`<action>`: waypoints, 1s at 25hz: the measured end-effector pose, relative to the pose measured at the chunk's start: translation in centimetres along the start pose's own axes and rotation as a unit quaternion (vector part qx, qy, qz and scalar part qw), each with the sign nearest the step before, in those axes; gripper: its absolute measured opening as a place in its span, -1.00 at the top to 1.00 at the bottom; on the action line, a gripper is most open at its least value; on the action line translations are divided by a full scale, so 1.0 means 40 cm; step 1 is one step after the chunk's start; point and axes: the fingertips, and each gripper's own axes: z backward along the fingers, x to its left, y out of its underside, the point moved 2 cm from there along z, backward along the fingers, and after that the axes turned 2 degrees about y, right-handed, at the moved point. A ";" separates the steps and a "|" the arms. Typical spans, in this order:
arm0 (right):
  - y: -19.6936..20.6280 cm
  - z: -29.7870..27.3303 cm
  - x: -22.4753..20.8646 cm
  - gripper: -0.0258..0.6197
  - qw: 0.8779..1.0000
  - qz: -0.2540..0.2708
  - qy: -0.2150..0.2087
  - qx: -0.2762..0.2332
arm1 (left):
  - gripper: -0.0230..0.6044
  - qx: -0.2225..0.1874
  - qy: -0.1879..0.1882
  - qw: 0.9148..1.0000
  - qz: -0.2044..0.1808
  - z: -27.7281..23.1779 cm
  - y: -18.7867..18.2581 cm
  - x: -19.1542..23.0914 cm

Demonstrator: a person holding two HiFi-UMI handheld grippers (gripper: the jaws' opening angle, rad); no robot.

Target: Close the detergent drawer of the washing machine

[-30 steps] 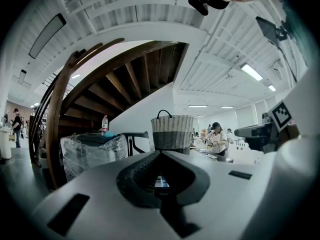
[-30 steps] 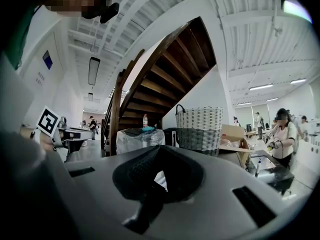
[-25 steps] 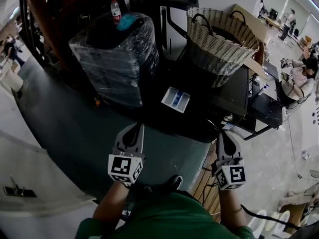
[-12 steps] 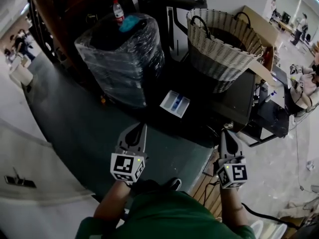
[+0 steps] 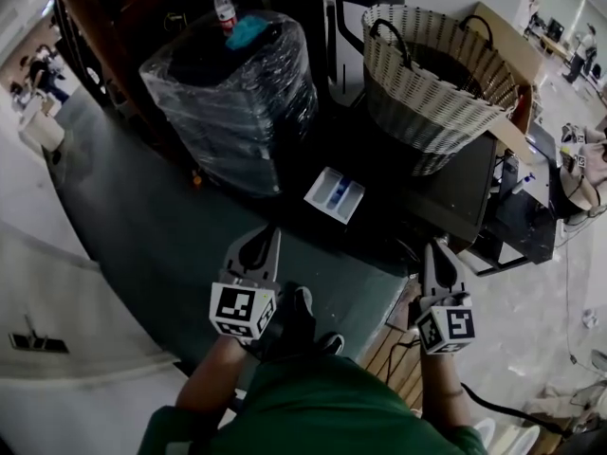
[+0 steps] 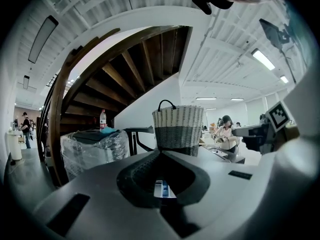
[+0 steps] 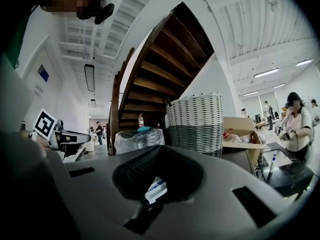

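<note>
The detergent drawer (image 5: pixel 334 194) is a white tray with blue inserts. It juts out open from the front of the black washing machine (image 5: pixel 446 192) in the head view. My left gripper (image 5: pixel 261 243) is held low in front of it, some way short of the drawer, jaws together and empty. My right gripper (image 5: pixel 435 250) hangs further right, below the machine's front corner, also shut and empty. In the left gripper view the drawer (image 6: pixel 161 189) shows through the hollow behind the closed left gripper (image 6: pixel 162 151). The right gripper view shows the drawer (image 7: pixel 156 188) the same way, behind the right gripper (image 7: pixel 160 146).
A woven laundry basket (image 5: pixel 436 83) stands on the machine's top. A plastic-wrapped bulky object (image 5: pixel 228 102) with a bottle (image 5: pixel 225 9) on it sits left of the machine. A cardboard box (image 5: pixel 507 36) and low black table (image 5: pixel 517 226) are on the right. Green mat (image 5: pixel 152 235) covers the floor.
The view has shifted a little toward the machine. A shoe has stepped forward under the left gripper. Both grippers stay shut and sit slightly lower in the frame.
</note>
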 end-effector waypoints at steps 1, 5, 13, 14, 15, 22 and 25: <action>0.001 -0.013 -0.008 0.87 1.000 0.001 0.005 0.001 | 0.85 -0.001 0.004 1.000 0.002 -0.020 0.002 0.005; 0.018 -0.075 -0.037 0.87 1.000 0.005 0.022 0.012 | 0.85 -0.001 0.018 1.000 0.002 -0.108 0.012 0.042; 0.001 -0.270 -0.038 0.87 0.999 0.021 0.028 0.034 | 0.85 -0.006 0.033 0.999 0.018 -0.284 -0.011 0.158; 0.004 -0.296 -0.034 0.87 0.999 0.021 0.027 0.036 | 0.85 -0.003 0.033 0.999 0.018 -0.300 -0.008 0.176; 0.008 -0.321 -0.030 0.87 0.999 0.020 0.026 0.038 | 0.85 -0.001 0.033 0.999 0.019 -0.315 -0.005 0.193; 0.050 -0.459 0.002 0.87 0.998 0.015 0.019 0.059 | 0.85 0.018 0.032 0.999 0.031 -0.384 0.043 0.289; 0.062 -0.491 0.024 0.87 0.997 0.019 0.017 0.070 | 0.85 0.028 0.036 0.998 0.043 -0.391 0.076 0.305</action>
